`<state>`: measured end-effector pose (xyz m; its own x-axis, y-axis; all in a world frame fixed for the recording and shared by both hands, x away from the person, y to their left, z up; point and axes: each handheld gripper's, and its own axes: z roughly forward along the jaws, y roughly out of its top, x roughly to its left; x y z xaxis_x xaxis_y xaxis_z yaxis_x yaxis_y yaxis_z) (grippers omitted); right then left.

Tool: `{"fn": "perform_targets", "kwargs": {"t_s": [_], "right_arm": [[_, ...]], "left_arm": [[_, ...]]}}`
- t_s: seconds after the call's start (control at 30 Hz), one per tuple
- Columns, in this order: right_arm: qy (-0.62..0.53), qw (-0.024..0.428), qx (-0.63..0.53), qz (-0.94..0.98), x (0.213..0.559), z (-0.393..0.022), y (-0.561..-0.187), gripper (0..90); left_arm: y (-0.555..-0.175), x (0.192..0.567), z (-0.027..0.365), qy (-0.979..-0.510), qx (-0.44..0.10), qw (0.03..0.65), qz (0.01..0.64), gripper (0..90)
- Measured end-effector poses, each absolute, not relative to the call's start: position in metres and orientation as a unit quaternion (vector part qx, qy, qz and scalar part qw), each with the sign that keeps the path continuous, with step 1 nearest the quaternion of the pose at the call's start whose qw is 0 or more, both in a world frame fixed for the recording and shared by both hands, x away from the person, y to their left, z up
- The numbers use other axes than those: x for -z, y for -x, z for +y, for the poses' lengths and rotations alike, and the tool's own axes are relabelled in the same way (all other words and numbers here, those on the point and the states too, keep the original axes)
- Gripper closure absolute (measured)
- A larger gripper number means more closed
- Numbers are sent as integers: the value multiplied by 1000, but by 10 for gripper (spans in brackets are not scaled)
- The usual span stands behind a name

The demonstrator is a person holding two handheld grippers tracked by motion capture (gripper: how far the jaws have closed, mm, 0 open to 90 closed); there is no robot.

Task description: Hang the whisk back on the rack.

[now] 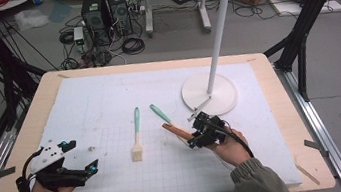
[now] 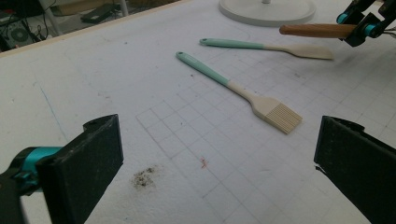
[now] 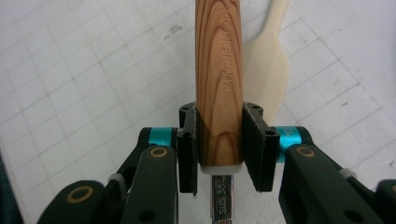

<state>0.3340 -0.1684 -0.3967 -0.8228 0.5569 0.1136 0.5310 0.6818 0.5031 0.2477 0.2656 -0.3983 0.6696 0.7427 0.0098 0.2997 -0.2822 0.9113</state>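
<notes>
Left hand-held gripper (image 1: 93,168) rests at the bench's near left corner, jaws spread wide with nothing between them; its own view shows both black pads apart over bare white mat (image 1: 108,99), plus a dark smudge (image 2: 145,177) on the grid just ahead, which the high view gives as a faint speck.

Centre of the mat: brush (image 1: 137,140), teal handle pointing away, pale bristles toward the person. The left gripper view makes the ribbed bristle head plain. Just right of it lies a spatula (image 1: 161,113), teal handle, angled toward the stand; in the high view its blade runs under the wooden handle, while the left gripper view shows the whole cream blade flat on the mat.

Right hand-held gripper (image 1: 194,140) is clamped on a wooden handle (image 1: 176,131), held off the mat and pointing up-left. The right gripper view shows what the others cannot: both pads pressing the handle's sides near its end, wood grain, stamped lettering, and a metal shank with engraved marks below the pads. The spatula blade lies under it.

Far right: white stand (image 1: 208,94), round base, tall pole, hooks at top.
</notes>
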Motion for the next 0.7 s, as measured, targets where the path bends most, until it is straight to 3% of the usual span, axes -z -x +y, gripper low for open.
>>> {"fn": "perform_targets", "kwargs": {"t_s": [0.7], "right_arm": [[-273, 26, -331, 903, 371, -180, -323, 695]], "left_arm": [[-246, 392, 259, -770, -219, 499, 331, 18]]}}
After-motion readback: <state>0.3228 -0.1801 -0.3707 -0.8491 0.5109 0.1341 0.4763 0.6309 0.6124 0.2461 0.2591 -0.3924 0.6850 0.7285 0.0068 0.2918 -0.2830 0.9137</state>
